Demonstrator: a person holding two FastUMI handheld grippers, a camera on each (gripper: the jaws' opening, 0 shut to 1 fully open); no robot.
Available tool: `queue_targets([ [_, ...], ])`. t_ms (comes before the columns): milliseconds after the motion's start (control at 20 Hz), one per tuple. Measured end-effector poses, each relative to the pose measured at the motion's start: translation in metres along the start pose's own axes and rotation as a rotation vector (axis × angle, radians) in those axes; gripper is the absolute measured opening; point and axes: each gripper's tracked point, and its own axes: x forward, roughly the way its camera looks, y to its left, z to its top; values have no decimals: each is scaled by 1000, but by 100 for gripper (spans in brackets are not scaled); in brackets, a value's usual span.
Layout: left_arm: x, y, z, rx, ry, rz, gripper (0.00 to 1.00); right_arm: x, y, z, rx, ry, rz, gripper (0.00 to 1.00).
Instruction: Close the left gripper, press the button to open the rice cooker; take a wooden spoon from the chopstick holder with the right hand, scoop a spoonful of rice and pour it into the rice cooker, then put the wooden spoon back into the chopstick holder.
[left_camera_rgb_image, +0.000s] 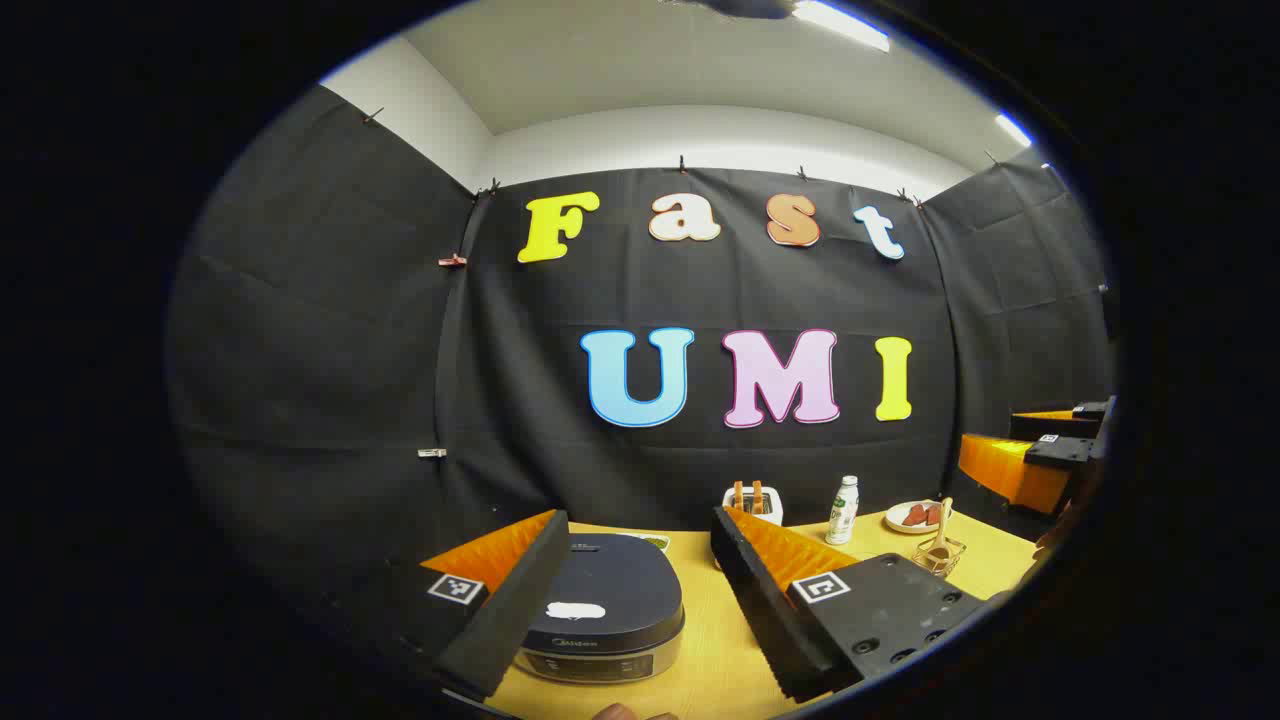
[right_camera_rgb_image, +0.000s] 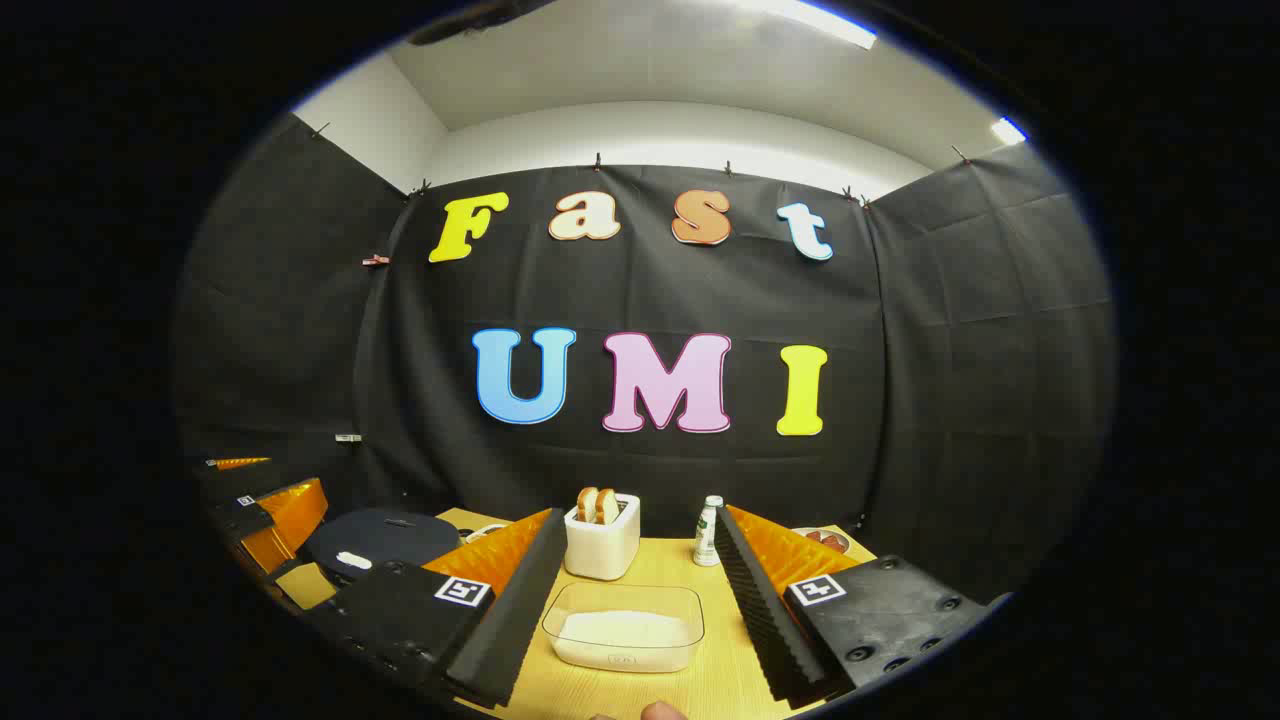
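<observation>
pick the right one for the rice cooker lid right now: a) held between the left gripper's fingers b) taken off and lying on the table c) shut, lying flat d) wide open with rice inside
c: in the left gripper view the rice cooker has its dark lid lying flat and shut on the table, with the left gripper open and not touching it.

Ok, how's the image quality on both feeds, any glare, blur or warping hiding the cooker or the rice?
Left gripper view: sharp, evenly lit, strong fisheye bending of the walls; ceiling light blown out, and a small white glare patch on the cooker lid. Right gripper view: same warping, rice tub clear and in focus, cooker dim near the left edge. No motion blur in either view.
</observation>
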Motion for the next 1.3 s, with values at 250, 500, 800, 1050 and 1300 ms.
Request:
queue_targets([
  [250,10,3,-2,-4,6,17,96,8,5,-1,5,8,14,92],
  [500,12,6,-4,-1,3,25,96,14,9,-3,-14,7,30,92],
  [800,13,9,-9,5,19,41,96,12,11,-5,-3,17,36,92],
  [1050,13,11,-8,8,18,46,96,9,11,-5,-7,19,38,92],
  [1300,16,15,-7,15,11,56,96,10,11,-8,-7,23,39,92],
])
